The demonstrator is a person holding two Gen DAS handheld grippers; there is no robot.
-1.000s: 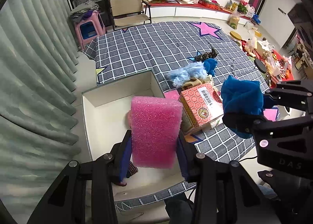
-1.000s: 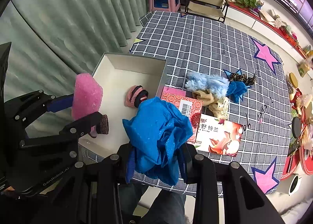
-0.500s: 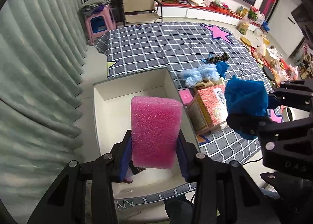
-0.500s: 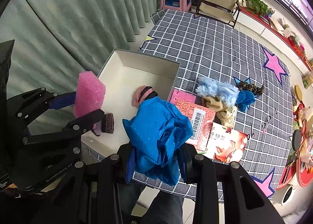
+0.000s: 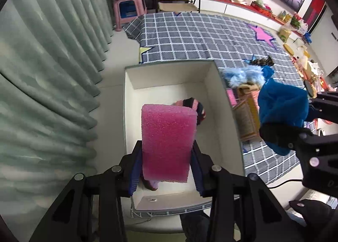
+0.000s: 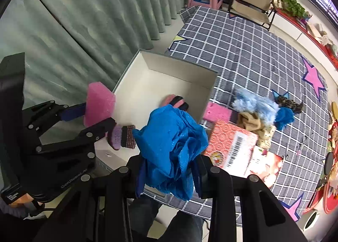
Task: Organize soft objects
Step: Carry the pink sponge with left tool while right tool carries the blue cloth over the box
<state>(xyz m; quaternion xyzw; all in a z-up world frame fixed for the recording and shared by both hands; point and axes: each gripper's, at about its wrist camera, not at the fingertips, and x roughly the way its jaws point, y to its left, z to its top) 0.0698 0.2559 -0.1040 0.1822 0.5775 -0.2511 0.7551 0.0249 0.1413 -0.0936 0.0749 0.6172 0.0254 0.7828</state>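
Note:
My left gripper (image 5: 166,164) is shut on a pink foam sponge (image 5: 168,140) and holds it above the open white box (image 5: 226,115); the sponge also shows in the right wrist view (image 6: 99,106). My right gripper (image 6: 169,173) is shut on a crumpled blue cloth (image 6: 173,144), near the box's front right corner; the cloth shows in the left wrist view (image 5: 281,113). Inside the box (image 6: 143,85) lie a pink striped knit item (image 6: 175,100) and a purple knit item (image 6: 122,136).
On the checked cloth table (image 6: 243,43) right of the box lie a fluffy light-blue item (image 6: 253,102), a beige cloth (image 6: 251,120), a small blue cloth (image 6: 285,115), a pink pad (image 6: 217,113) and red cartons (image 6: 234,144). Green curtains (image 5: 42,62) hang left.
Both grippers have moved left with their loads. The pink sponge now hangs over the middle of the box, and the blue cloth has come closer to the box's right wall.

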